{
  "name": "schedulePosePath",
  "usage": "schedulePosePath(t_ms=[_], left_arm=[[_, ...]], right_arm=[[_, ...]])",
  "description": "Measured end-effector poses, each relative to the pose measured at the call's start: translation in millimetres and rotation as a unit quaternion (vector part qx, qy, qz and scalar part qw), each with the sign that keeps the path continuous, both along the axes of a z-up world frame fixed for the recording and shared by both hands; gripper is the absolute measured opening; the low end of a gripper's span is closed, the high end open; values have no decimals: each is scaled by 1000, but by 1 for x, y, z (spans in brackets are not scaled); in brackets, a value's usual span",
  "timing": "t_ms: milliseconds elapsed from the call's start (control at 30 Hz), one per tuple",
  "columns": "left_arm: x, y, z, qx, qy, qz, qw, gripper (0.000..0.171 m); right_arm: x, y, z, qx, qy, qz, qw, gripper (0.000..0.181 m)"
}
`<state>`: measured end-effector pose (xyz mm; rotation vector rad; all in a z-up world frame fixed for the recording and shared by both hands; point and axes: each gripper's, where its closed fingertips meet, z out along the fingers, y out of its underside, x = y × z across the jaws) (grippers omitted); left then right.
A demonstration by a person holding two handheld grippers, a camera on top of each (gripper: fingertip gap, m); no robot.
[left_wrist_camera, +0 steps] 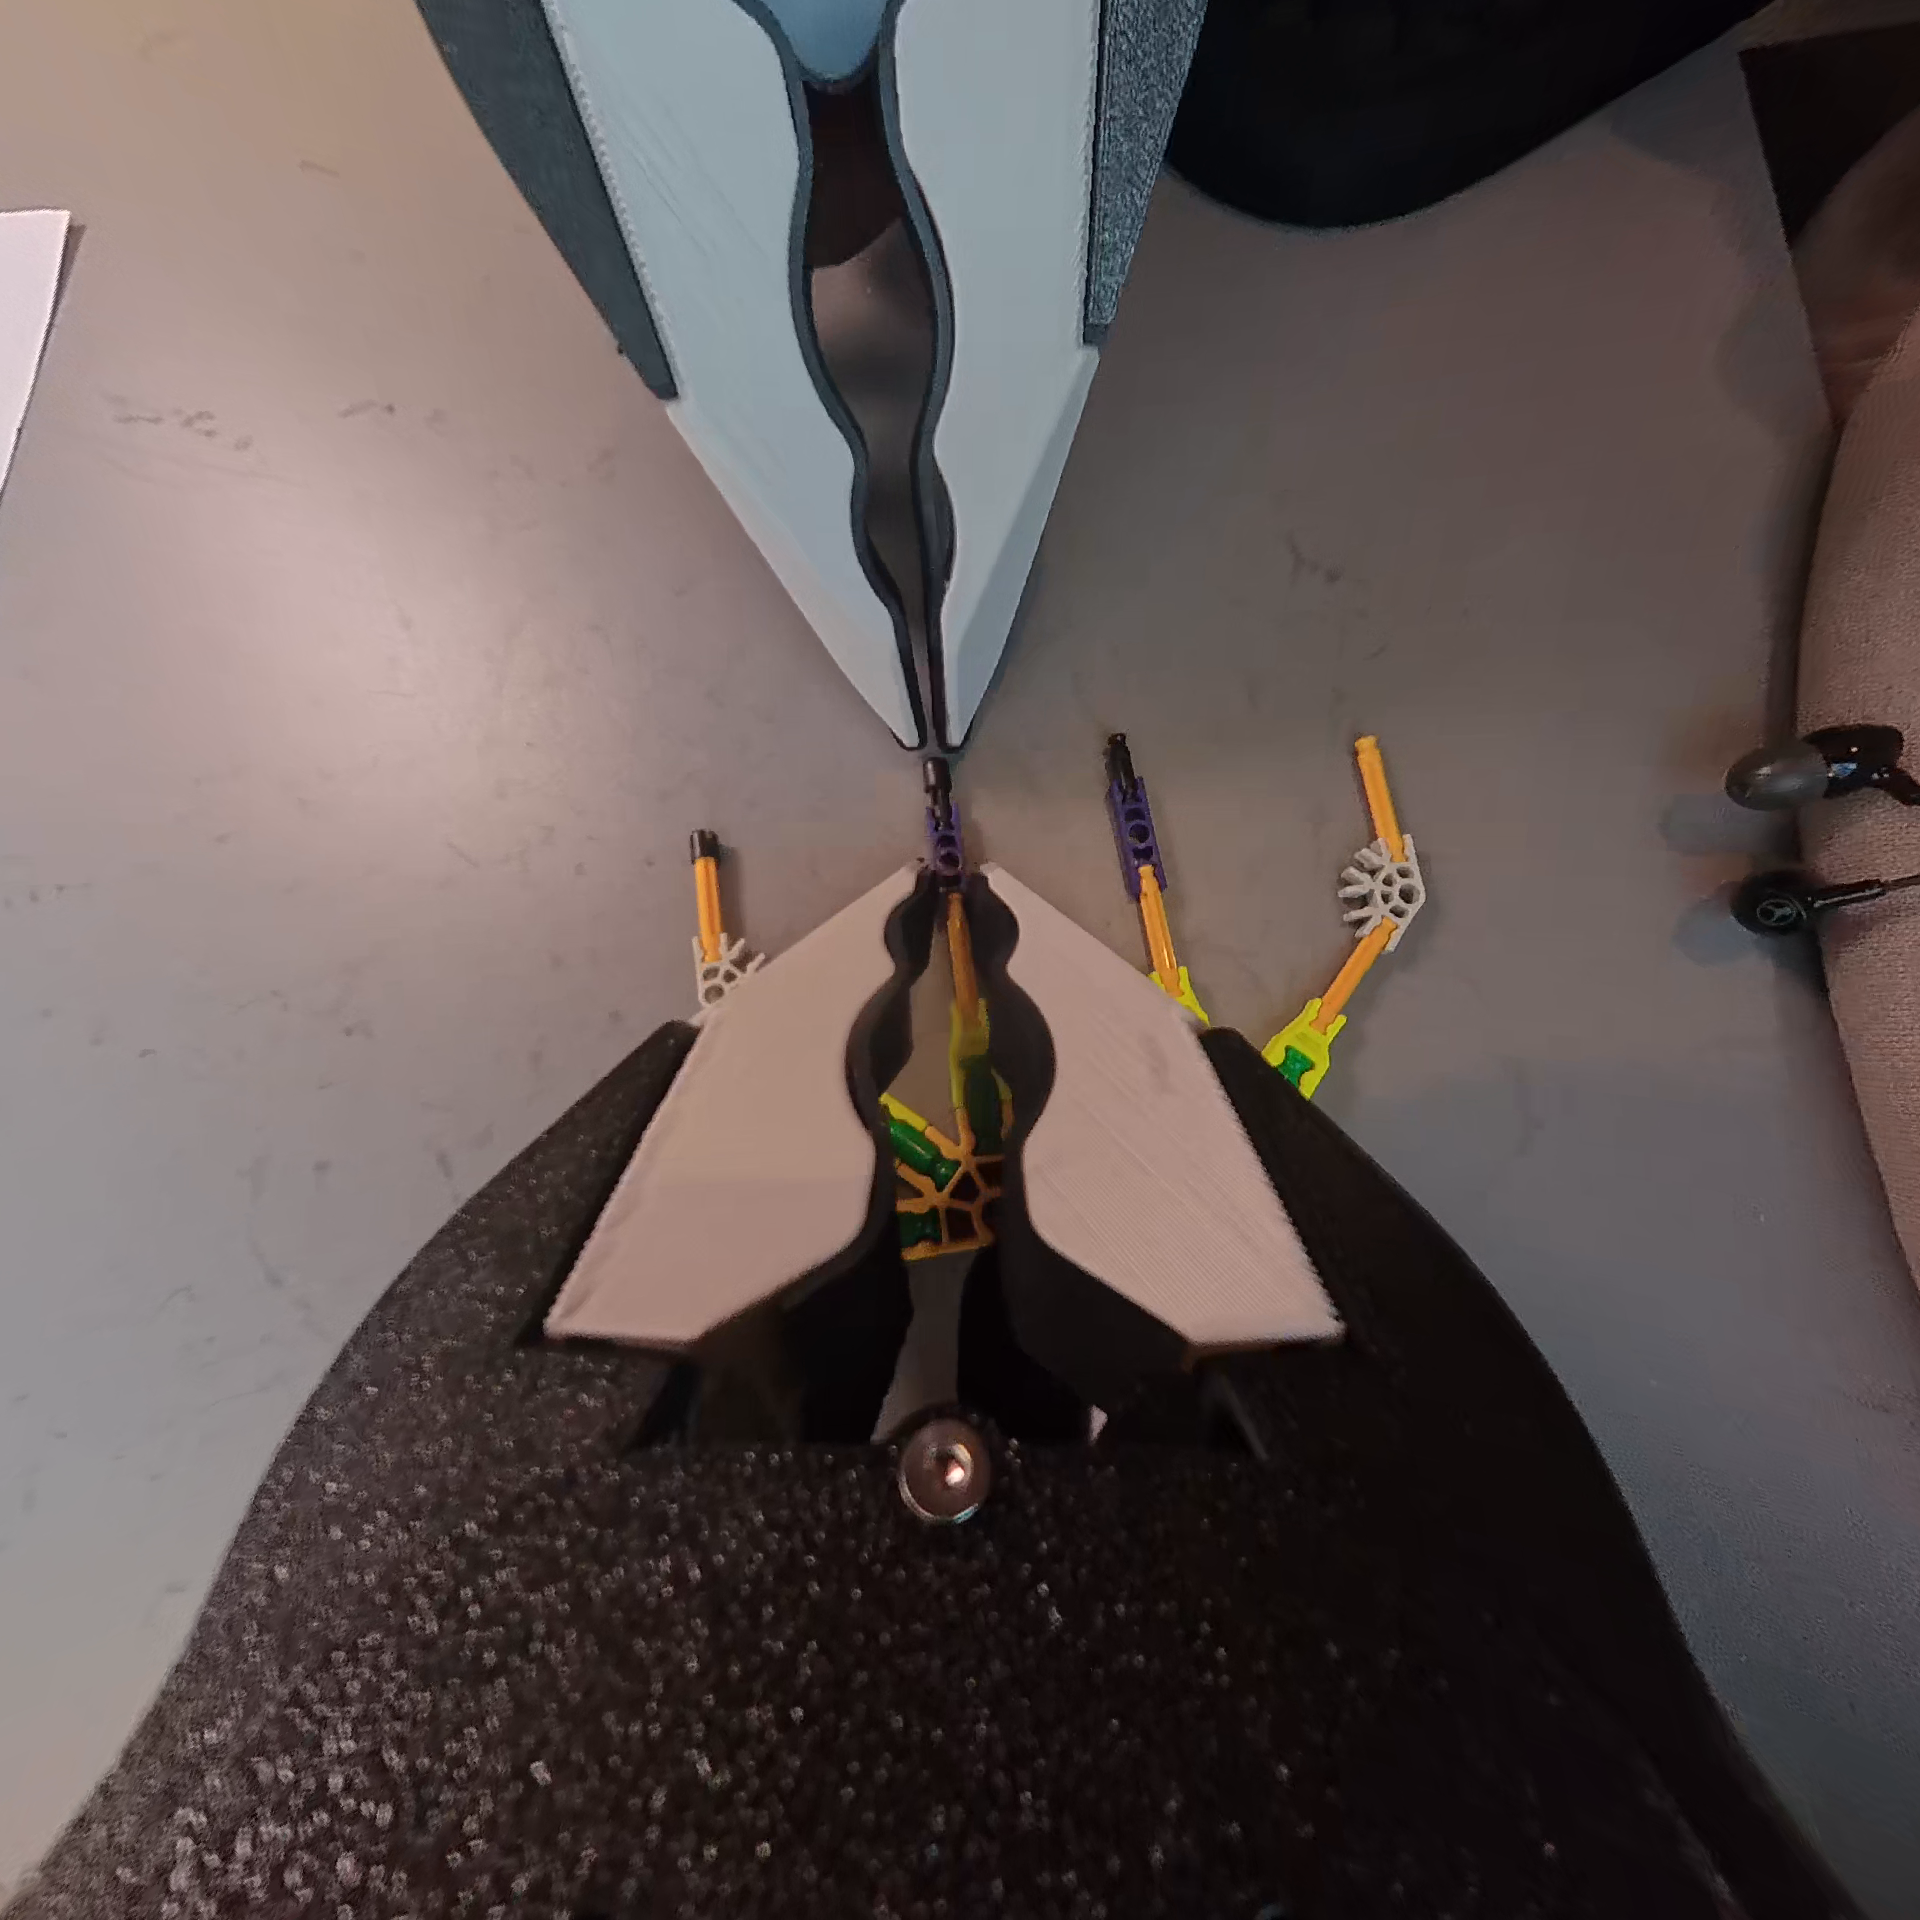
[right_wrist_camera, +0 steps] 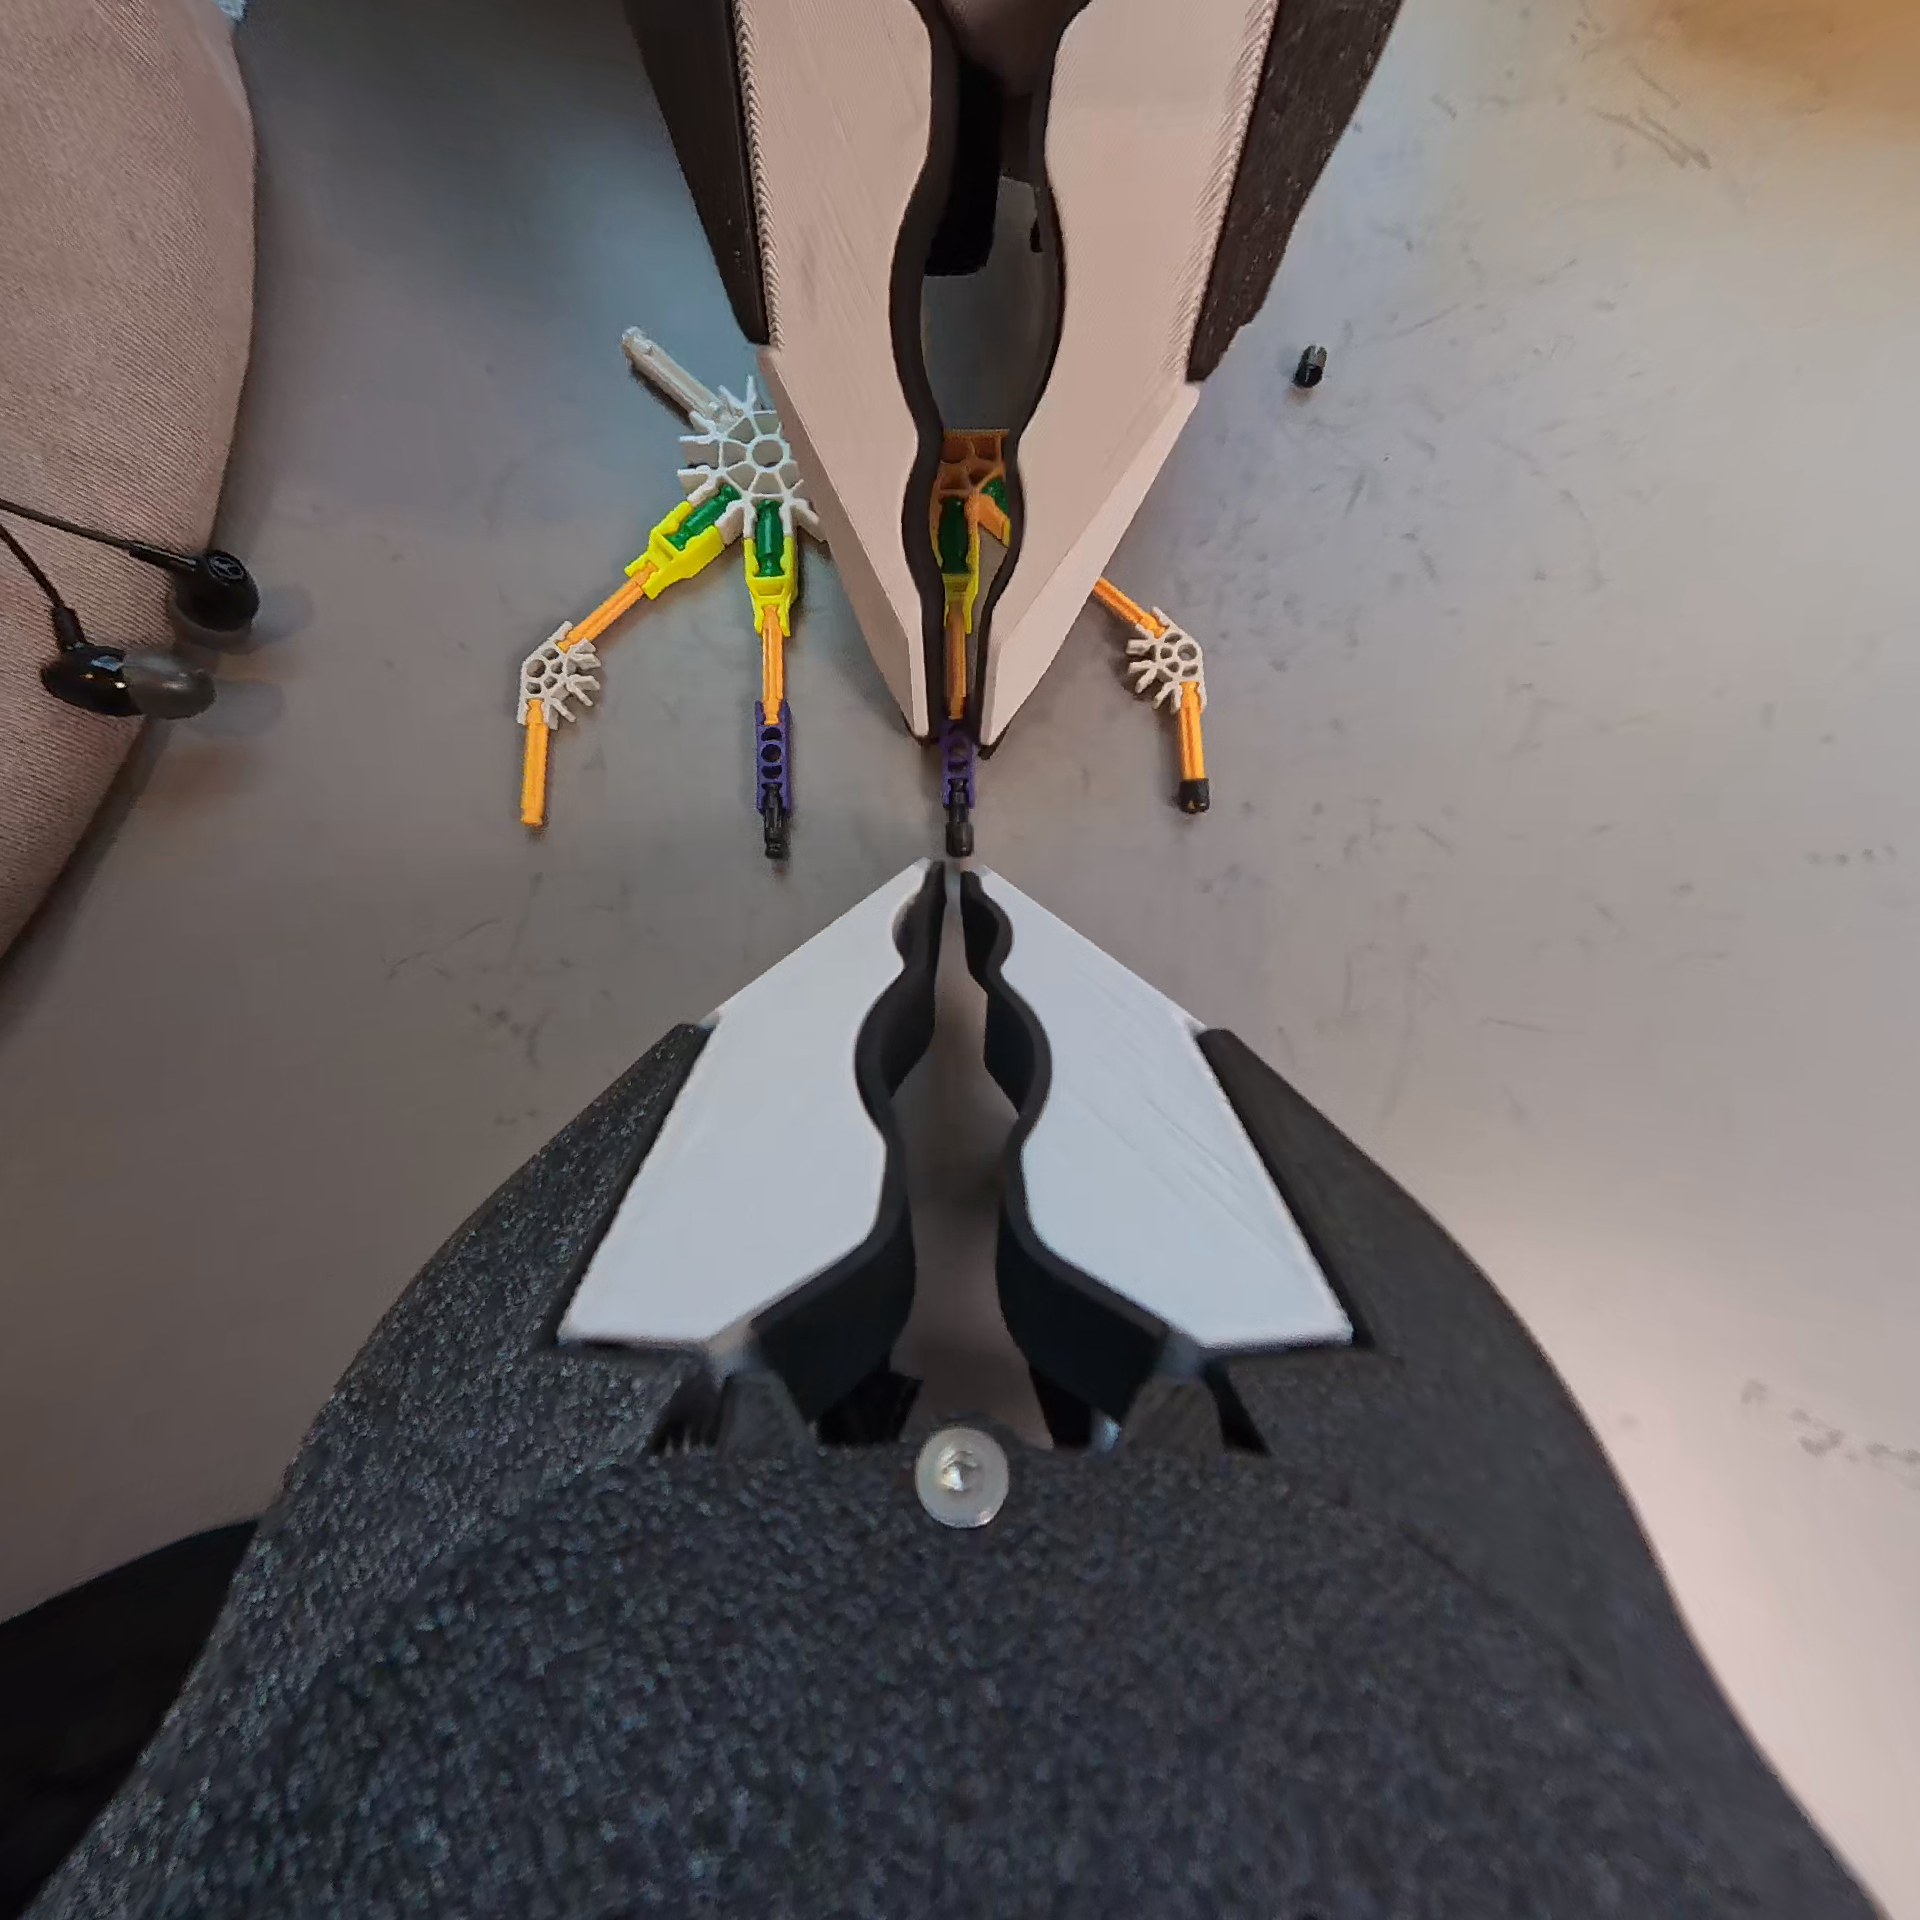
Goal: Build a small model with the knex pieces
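My left gripper (left_wrist_camera: 948, 878) was clamped on an orange rod of the toy (right_wrist_camera: 769, 582) lying on the grey table (right_wrist_camera: 1455, 831), while my right gripper (right_wrist_camera: 951, 871), nearly closed and empty, faced its black-tipped end (right_wrist_camera: 957, 831).

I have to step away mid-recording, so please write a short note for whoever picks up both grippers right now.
Left gripper: shut on the middle orange rod of the construction toy, which lies flat on the grey table.
Right gripper: shut, nothing seen in it. Its tips are at the black tip of the purple connector on that rod; contact cannot be told.
Nearby: a loose black cap on the table, and earbuds at the table edge.
One outer orange rod has a bare end.
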<state>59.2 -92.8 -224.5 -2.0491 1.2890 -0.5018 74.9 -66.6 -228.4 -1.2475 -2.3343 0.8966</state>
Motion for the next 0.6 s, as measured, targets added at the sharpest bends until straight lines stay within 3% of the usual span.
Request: schedulePosePath(t_ms=[133,233,400,600], left_arm=[[-12,4,30,6,-60,15,998,21],[-52,21,45,17,-72,77,994,22],[-108,22,35,12,-34,115,993,19],[-113,21,11,6,21,110,994,16]], right_arm=[[6,5,5,-35,20,-25,999,6],[6,14,5,-30,30,-45,998,9],[4,17,3,-19,32,-52,998,10],[4,18,2,-13,33,-56,998,10]])
